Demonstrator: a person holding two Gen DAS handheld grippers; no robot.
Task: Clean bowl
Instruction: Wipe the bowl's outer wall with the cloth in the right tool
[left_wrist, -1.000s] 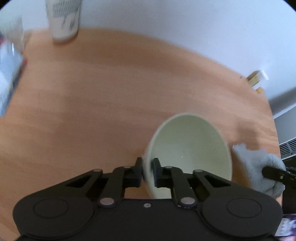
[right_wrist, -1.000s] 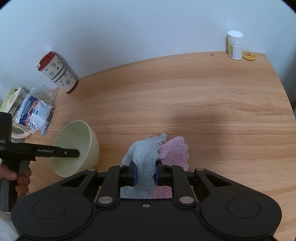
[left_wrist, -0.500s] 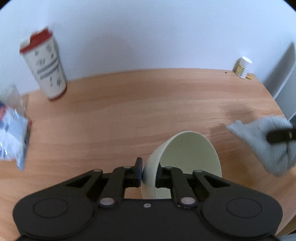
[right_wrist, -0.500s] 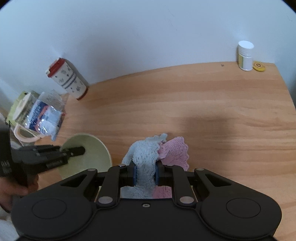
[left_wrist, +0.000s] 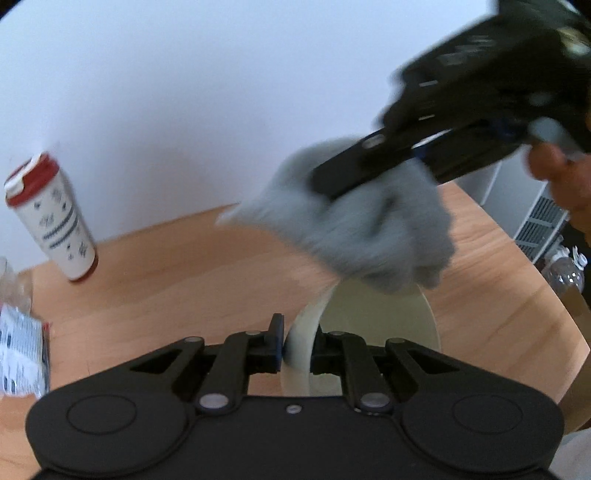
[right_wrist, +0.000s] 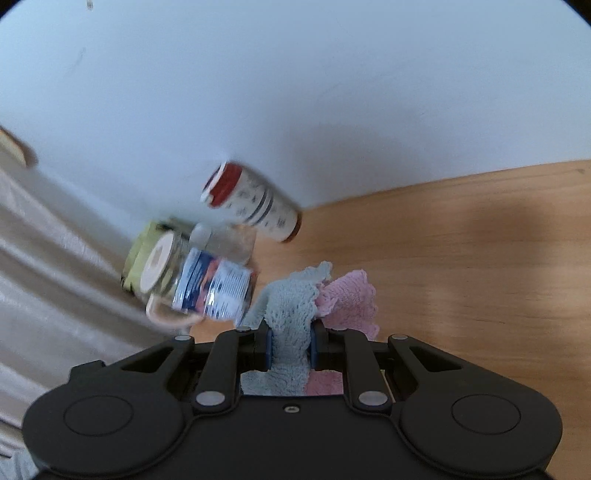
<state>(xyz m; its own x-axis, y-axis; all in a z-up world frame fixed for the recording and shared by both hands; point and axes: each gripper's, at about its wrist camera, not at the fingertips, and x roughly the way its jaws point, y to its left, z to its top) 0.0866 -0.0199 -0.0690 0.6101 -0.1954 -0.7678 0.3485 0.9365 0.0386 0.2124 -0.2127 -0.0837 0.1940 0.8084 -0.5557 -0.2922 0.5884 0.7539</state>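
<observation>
In the left wrist view my left gripper (left_wrist: 297, 349) is shut on the near rim of a pale green bowl (left_wrist: 376, 325), held tilted above the wooden table (left_wrist: 184, 280). My right gripper comes in from the upper right, shut on a grey and pink cloth (left_wrist: 354, 229) that hangs just above the bowl's far rim. In the right wrist view my right gripper (right_wrist: 290, 350) clamps the cloth (right_wrist: 295, 302), grey on the left and pink on the right. The bowl is hidden in that view.
A white tumbler with a red lid (left_wrist: 51, 225) stands at the back left by the wall; it also shows in the right wrist view (right_wrist: 255, 203). A jar and a plastic packet (right_wrist: 207, 280) lie beside it. A beige curtain (right_wrist: 55, 277) hangs at the left.
My right gripper has swung up and left with the cloth, from the table to just over the bowl. The left gripper has kept hold of the bowl and tipped it.
</observation>
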